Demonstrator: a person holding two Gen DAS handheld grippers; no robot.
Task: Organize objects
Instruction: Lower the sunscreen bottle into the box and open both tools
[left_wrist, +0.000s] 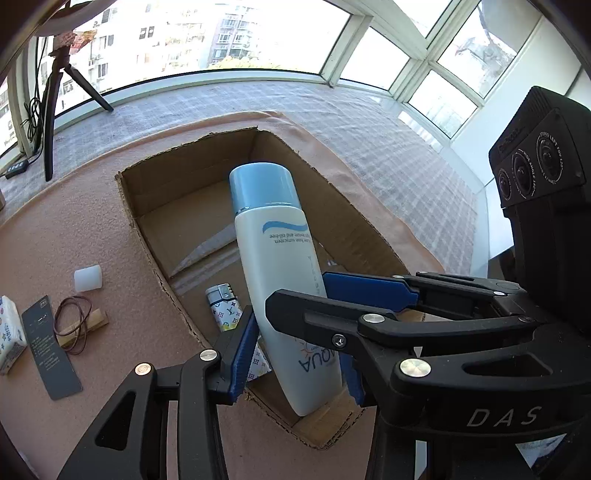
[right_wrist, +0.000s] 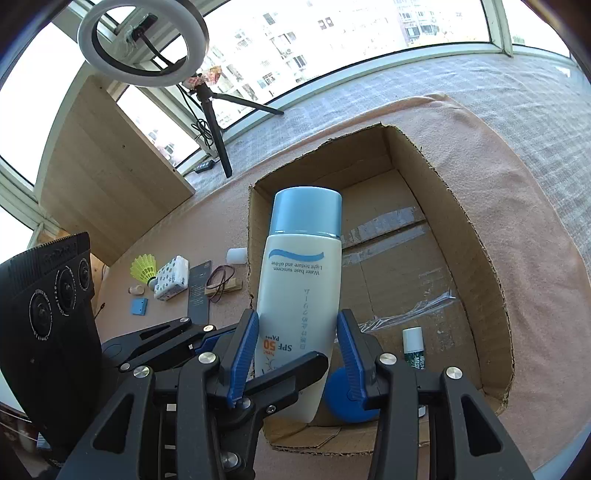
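Both my tongs, left tongs and right tongs, pinch 1 sunscreen bottle low: light, stiff, slick plastic over the box.

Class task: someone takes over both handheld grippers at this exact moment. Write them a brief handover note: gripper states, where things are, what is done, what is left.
Left gripper: shut on the sunscreen bottle, low on its body.
Right gripper: shut on the same bottle, from another side.
Bottle: held over the cardboard box, blue cap pointing away from the cameras; not yet set down.
Done: patterned lighter and small green-labelled tube already lie in the box.
Left: on the pink cloth beside the box remain the white cap, rubber band, wooden block, dark card, tissue pack, shuttlecock.
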